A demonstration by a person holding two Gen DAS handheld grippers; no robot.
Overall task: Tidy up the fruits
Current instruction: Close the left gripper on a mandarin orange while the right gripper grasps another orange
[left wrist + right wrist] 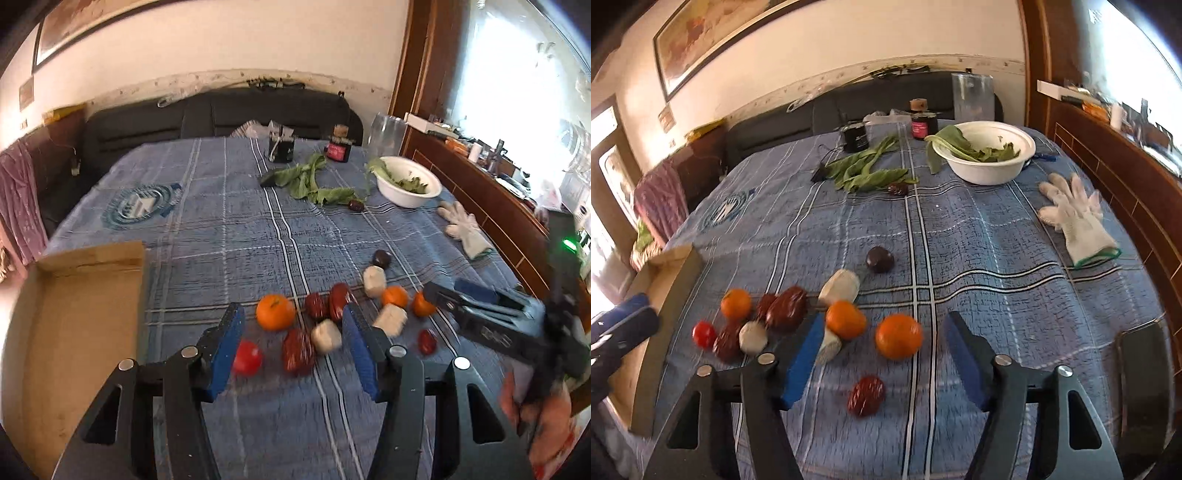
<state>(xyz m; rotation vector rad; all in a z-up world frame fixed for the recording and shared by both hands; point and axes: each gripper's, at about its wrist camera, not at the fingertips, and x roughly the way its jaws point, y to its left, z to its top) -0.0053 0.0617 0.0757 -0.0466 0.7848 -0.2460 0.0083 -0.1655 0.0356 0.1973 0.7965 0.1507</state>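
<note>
Hovering above a bench (221,229) draped in a blue plaid cloth, both grippers stand partly spread with nothing between their blue pads. The left gripper (293,347) frames a wrinkled red date (298,355) and a white peeled chunk (325,336) lying on the cloth beyond its tips, neither one touched. At its 9 o'clock sits a cherry tomato (246,357), and at 11 o'clock a mandarin (275,312). Two more red dates (332,304) lie at 12 o'clock, touching each other.

The right gripper (882,354) frames a larger mandarin (899,336) at the centre of its gap, apart from both pads, with a second mandarin (846,319) just beside its left finger. A lone red date (866,396) lies at 6 o'clock, nearer the camera. A dark round fruit (880,259) rests apart at 12 o'clock, beyond a white chunk (839,288).

An open cardboard box (85,325) lies at 9 o'clock of the fruit cluster, on the bench edge. Far across, at 1 o'clock, a white bowl (982,173) holds leafy greens, with loose greens (864,171) on the cloth to its left. A white work glove (1075,218) lies at 2 o'clock.

In the left wrist view, the right gripper enters from 3 o'clock, its handle held by a hand (539,417).
</note>
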